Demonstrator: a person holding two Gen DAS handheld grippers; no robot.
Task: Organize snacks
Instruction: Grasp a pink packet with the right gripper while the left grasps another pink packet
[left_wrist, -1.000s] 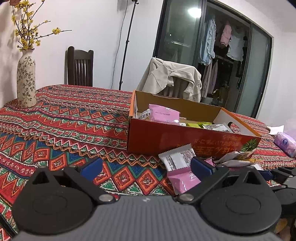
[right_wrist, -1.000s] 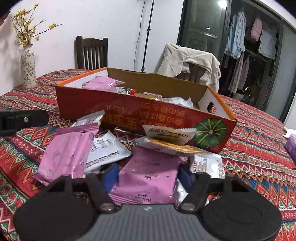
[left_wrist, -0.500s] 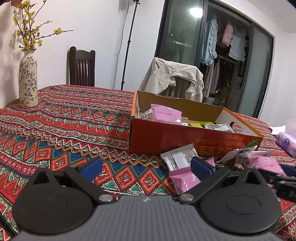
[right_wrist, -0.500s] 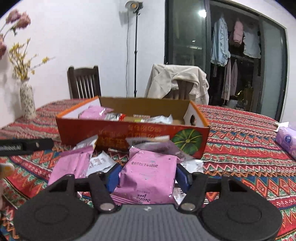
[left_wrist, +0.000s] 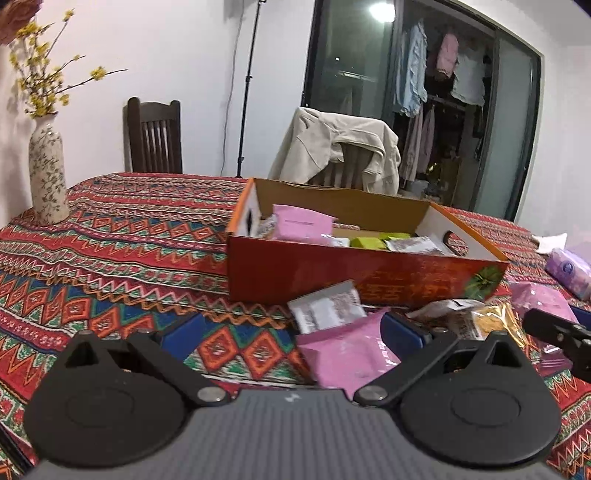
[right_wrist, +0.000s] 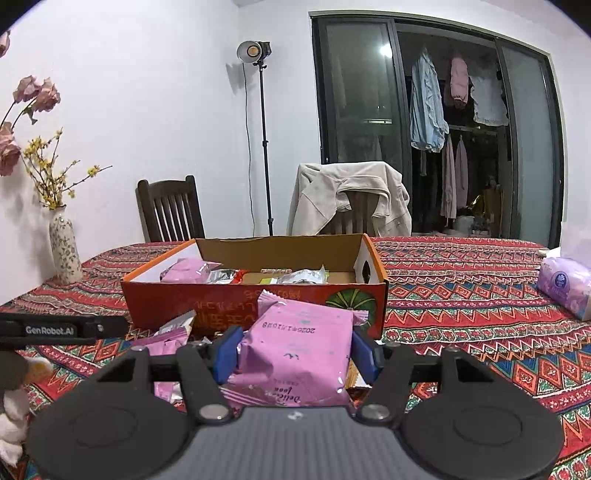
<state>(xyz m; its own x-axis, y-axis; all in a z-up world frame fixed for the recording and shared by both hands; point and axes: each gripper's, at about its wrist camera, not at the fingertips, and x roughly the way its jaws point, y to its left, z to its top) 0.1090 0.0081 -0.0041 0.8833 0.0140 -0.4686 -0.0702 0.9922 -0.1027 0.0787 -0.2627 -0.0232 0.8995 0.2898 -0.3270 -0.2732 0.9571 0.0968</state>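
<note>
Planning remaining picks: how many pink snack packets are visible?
3 pink packets: one in the right gripper, one inside the box, one on the tablecloth. Others may be hidden.

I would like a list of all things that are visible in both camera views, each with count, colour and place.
cardboard box: one, orange-red, centre of table
held pink packet: one, between the right gripper's fingers
loose packets: several, pink, white, gold, in front of box
vase: one, white patterned, far left
tissue pack: one, lilac, right
chairs: two, one under a beige jacket
left gripper: open, empty
right gripper: shut on packet
</note>
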